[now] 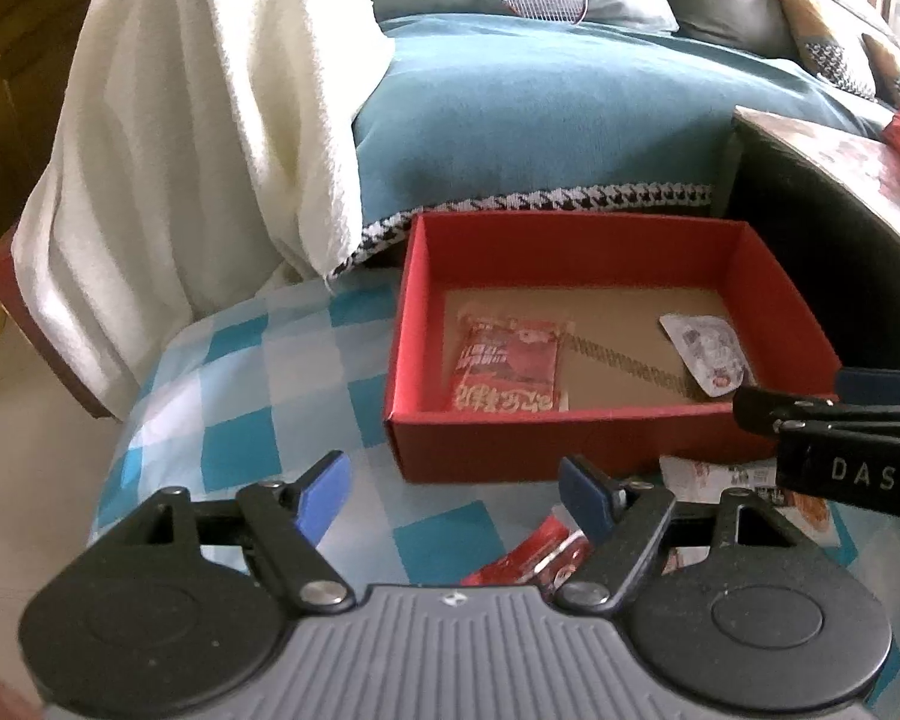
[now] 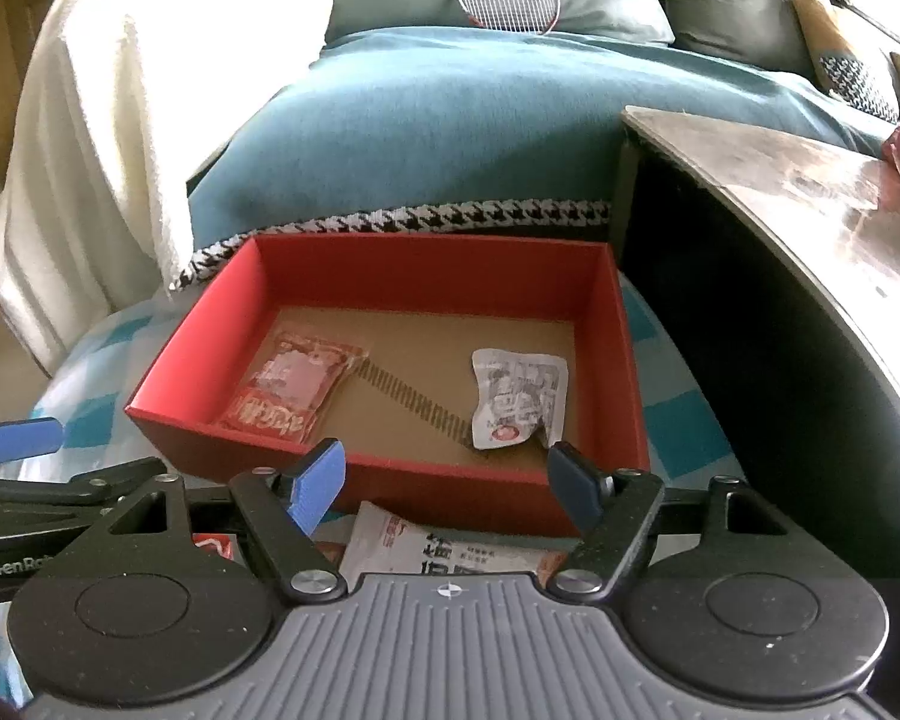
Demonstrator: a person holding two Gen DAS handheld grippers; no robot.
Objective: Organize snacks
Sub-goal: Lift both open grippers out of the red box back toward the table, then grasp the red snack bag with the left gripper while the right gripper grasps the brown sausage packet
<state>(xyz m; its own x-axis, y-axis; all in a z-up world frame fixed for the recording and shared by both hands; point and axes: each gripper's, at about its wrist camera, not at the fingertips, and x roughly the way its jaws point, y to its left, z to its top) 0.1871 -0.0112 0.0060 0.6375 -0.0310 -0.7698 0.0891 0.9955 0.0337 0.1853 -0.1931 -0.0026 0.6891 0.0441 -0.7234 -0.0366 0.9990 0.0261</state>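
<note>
Right now I have both grippers tipped forward and down over the checked blue-and-white cloth (image 1: 222, 420), side by side, in front of the red box (image 2: 390, 486).

My left gripper (image 1: 453, 495) has its jaws apart with nothing between the pads; only cloth shows in the gap. A red snack packet (image 1: 546, 558) lies on the cloth just under its right finger, partly hidden by it, so I cannot tell its long axis.

My right gripper (image 2: 447, 483) also has its jaws apart and holds nothing. Its pads sit over the near wall of the box. A white snack packet (image 2: 444, 549) lies flat on the cloth just below it, outside the box against the near wall, its long side running across my view.

Inside the box, on the brown cardboard floor, two packets lie flat and well apart. The red packet in the box (image 2: 291, 387) is at the left, its long axis running from the near-left corner toward the far right. The white packet in the box (image 2: 519, 396) sits at the right, crumpled, its long axis running roughly near to far.

Beyond the box is a teal blanket (image 2: 426, 132), with a cream throw (image 1: 198, 120) to the left and a dark side table (image 2: 810, 228) at the right.
</note>
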